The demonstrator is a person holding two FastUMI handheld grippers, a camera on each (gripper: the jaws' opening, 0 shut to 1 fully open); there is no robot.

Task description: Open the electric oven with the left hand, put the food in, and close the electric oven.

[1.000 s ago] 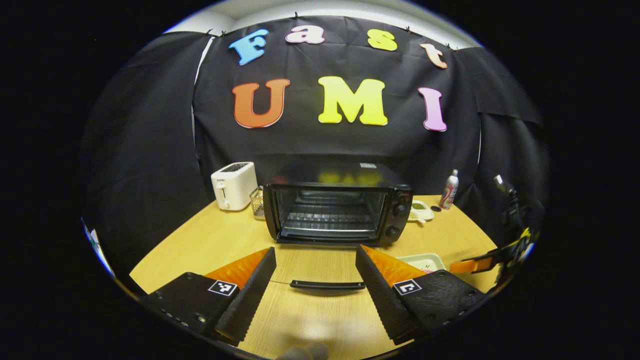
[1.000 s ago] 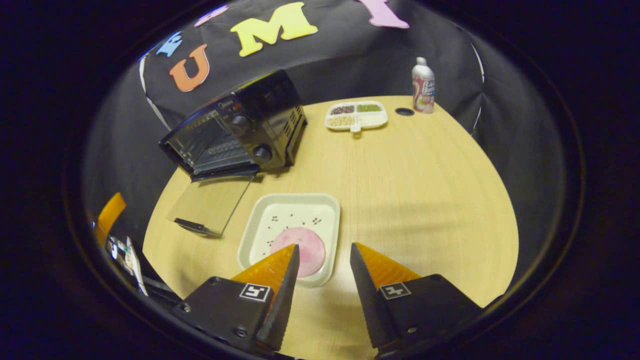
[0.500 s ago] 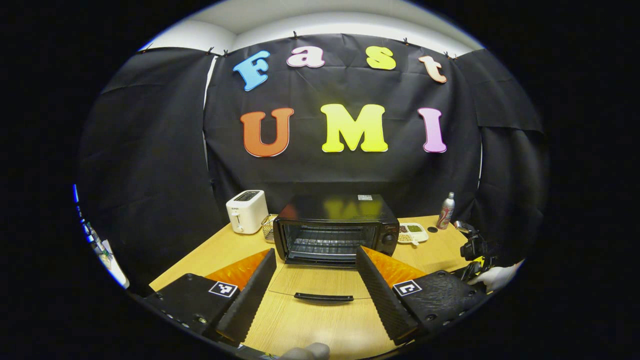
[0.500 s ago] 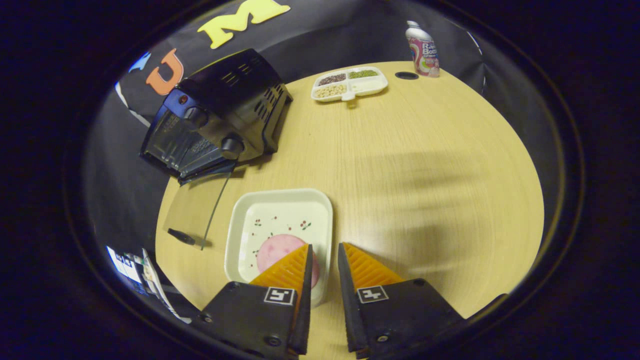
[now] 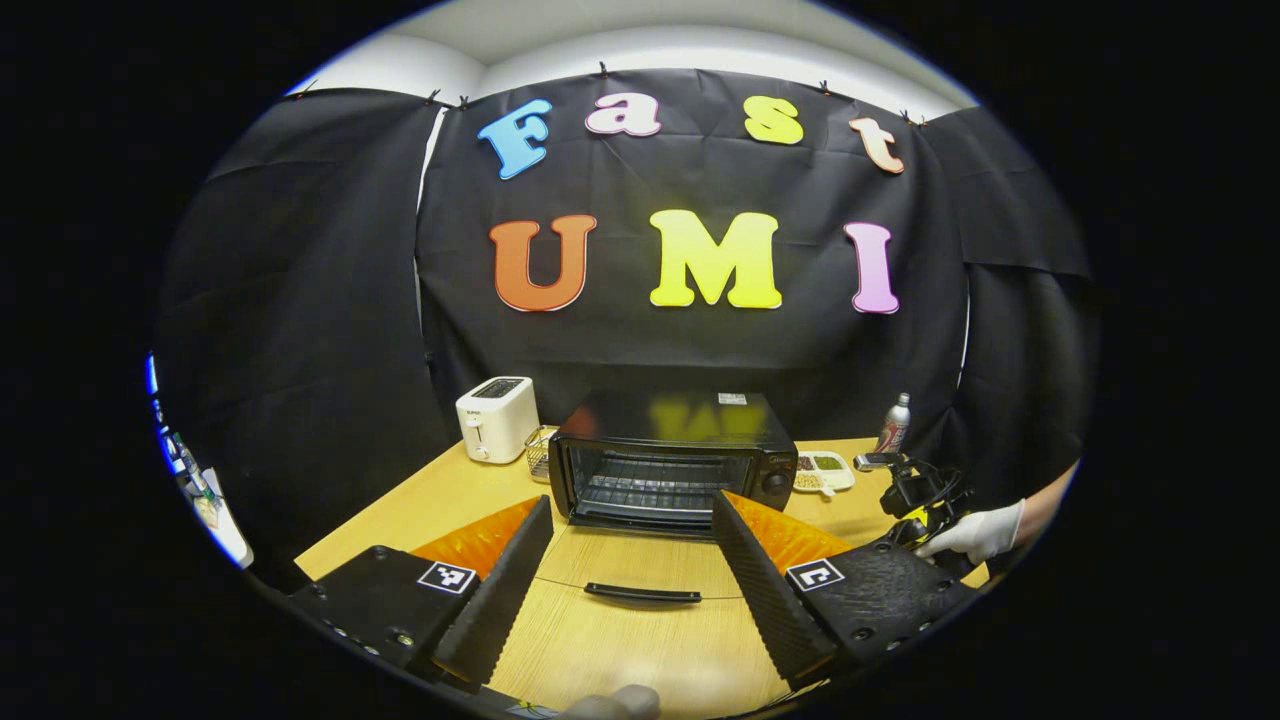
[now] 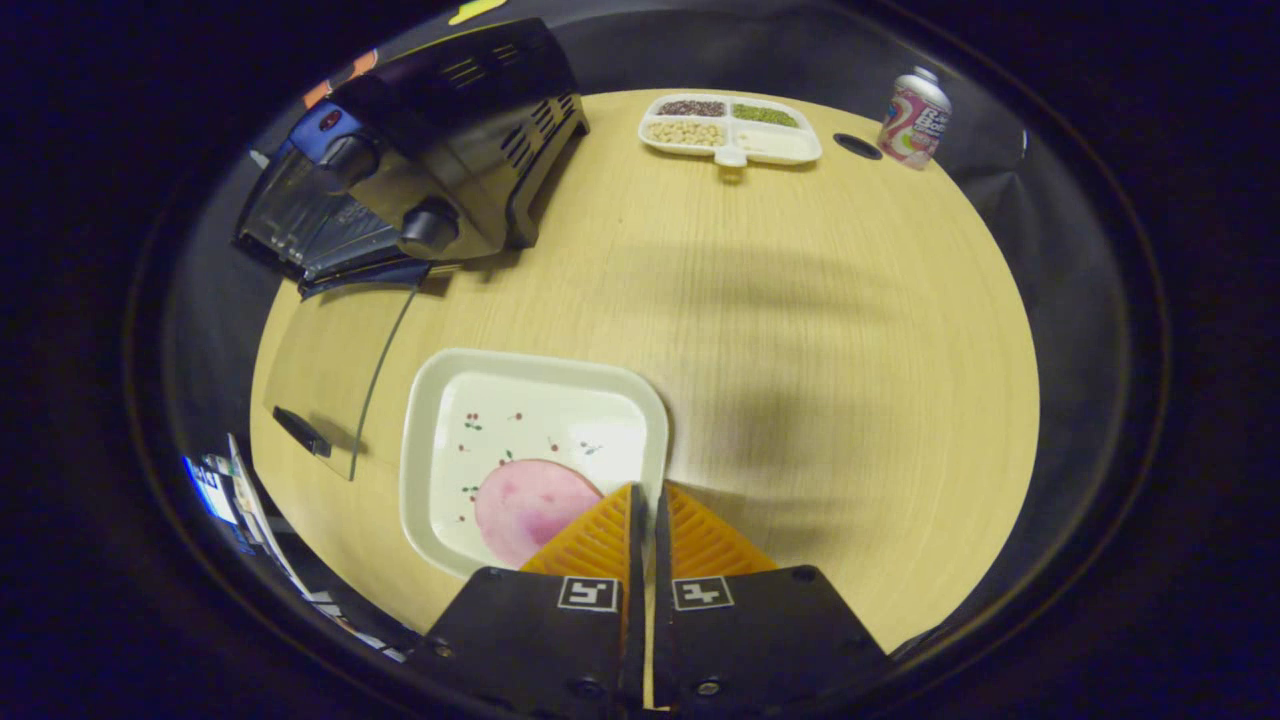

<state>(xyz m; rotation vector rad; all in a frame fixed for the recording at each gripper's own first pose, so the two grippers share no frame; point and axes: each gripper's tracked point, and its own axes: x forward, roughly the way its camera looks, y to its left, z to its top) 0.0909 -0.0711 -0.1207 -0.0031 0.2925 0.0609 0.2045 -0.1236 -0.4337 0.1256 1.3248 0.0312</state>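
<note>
The oven [image 5: 665, 455] sits toward the back of the bench [image 6: 800, 330], its glass door [image 5: 640, 565] folded down flat in front of it with the handle [image 5: 643, 594] nearest me. The wire rack [image 5: 650, 485] inside is bare. The food [image 6: 530, 505], a pink round slice, lies in a white tray [image 6: 540, 375] in front of the oven and just right of the door. My right tongs [image 6: 645, 510] are at the tray's near right rim with the fingers almost pressed together, only a thin slit between them; I cannot tell whether they pinch the rim. My left tongs [image 5: 632, 560] hang in front of the oven over the door, spread wide and holding nothing. A gloved hand [image 5: 975, 530] shows right of the oven. Left of the oven stand a white toaster [image 5: 497, 417] and a small wire basket [image 5: 540, 455]. Right of the oven, toward the bench's back edge, are a divided dish [image 6: 730, 128] of beans and a can [image 6: 915, 105].
</note>
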